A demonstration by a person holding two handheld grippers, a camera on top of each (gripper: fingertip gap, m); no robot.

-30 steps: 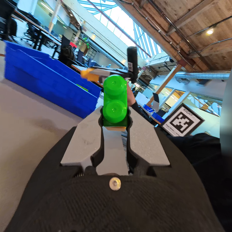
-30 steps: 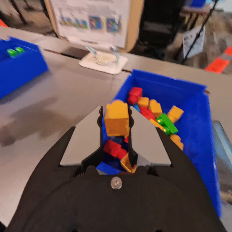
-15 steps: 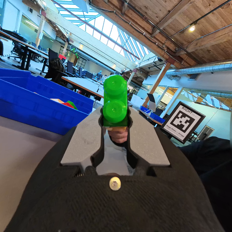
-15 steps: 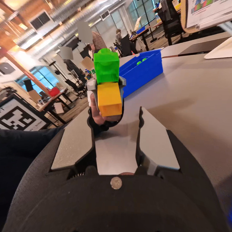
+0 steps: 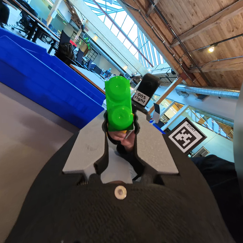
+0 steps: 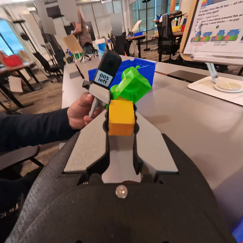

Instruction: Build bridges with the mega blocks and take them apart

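In the left wrist view my left gripper [image 5: 119, 122] is shut on a green two-stud block [image 5: 118, 102], studs facing the camera. A sliver of a yellow block [image 5: 123, 131] shows under it. In the right wrist view my right gripper [image 6: 121, 118] is shut on that yellow block [image 6: 121, 115], both pads pressed on its sides. The green block [image 6: 131, 85] sits tilted on the yellow block's stud, lifted at one side. A grey finger [image 6: 100, 93] of the left gripper clamps it from the upper left. Both are held above the grey table [image 6: 184, 118].
A blue bin [image 5: 39, 81] stands on the table to the left; it also shows behind the blocks in the right wrist view [image 6: 144, 71]. An instruction board [image 6: 217, 26] on a white base [image 6: 217, 85] stands at the right. A framed marker sign [image 5: 186, 136] is at the right. Both grippers' tips are close together, under 4 cm apart.
The right gripper left the bin of blocks, opened wide facing the green-and-yellow stack, then shut on the yellow block. The green block now tilts off it. The left grasp held throughout.
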